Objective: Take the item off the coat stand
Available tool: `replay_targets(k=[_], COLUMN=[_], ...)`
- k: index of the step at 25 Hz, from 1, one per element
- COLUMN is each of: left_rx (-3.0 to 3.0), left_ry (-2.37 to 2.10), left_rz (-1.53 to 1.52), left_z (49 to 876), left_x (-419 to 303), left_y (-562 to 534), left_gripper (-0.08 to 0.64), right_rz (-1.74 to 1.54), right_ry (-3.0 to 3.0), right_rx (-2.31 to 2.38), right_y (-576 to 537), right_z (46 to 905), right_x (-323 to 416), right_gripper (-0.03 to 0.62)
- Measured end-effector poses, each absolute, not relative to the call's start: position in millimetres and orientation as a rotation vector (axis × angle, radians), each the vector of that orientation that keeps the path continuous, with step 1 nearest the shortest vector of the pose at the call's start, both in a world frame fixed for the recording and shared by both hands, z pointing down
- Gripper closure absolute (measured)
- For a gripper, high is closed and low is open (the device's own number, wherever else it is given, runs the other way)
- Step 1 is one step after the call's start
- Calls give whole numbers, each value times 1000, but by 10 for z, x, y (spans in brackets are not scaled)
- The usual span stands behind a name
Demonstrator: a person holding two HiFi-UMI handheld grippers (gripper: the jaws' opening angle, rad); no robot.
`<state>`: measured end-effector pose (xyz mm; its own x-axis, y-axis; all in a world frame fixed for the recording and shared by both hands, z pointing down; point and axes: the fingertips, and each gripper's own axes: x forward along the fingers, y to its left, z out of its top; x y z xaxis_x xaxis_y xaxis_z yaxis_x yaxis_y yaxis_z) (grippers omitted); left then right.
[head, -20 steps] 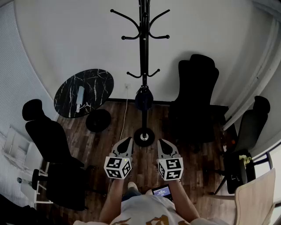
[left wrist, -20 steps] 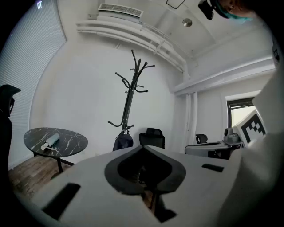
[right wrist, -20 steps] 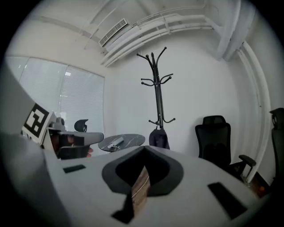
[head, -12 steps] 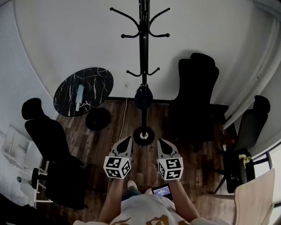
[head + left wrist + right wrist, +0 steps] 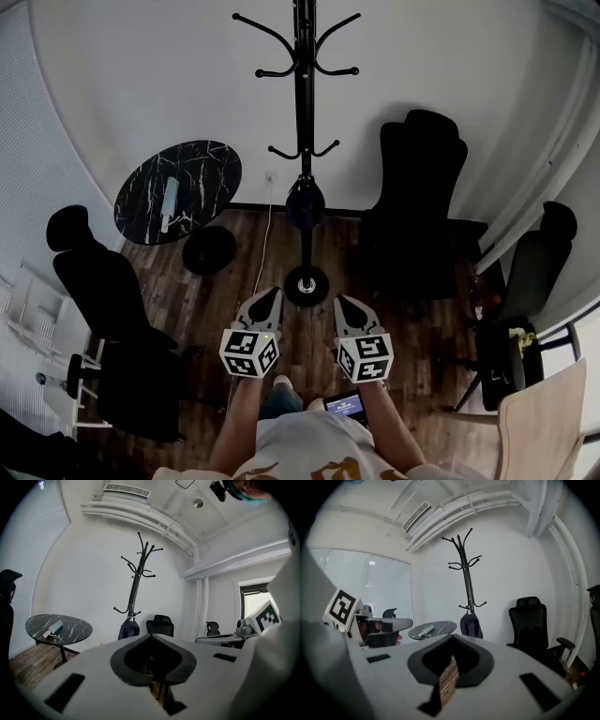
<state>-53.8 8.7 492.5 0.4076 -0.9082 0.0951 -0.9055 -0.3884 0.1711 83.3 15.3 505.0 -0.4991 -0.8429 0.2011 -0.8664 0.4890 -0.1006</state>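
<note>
Approach to the coat stand (image 5: 301, 112).
A dark bag (image 5: 306, 204) hangs on a low hook; left hand-held gripper (image 5: 270, 298) and right hand-held gripper (image 5: 343, 305), closed and empty, aim toward it.

**Both grippers shut and empty**

The left gripper (image 5: 273, 294) and right gripper (image 5: 341, 302) are held side by side, slightly apart, in front of the body. Their jaws point forward and are closed together with nothing between them. Both forearms (image 5: 239, 417) reach forward.
</note>
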Motion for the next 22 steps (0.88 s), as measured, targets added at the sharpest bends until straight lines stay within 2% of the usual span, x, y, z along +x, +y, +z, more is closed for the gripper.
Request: replay_targets(k=[10,22], left_rx=[2459,2426], left_ry=[-1578,-1542], left_rz=[-10,-20], left_z=[5026,5176], left_x=[-494,-575], left_y=[-192,-1092], left_gripper=[540,540], right_rz=[310,348], right_ry=[-2580,-2526], right_rx=[1482,1497], right_y=[-87,-957], right_z=[5179,5286], right_x=[852,833], right_gripper=[581,581])
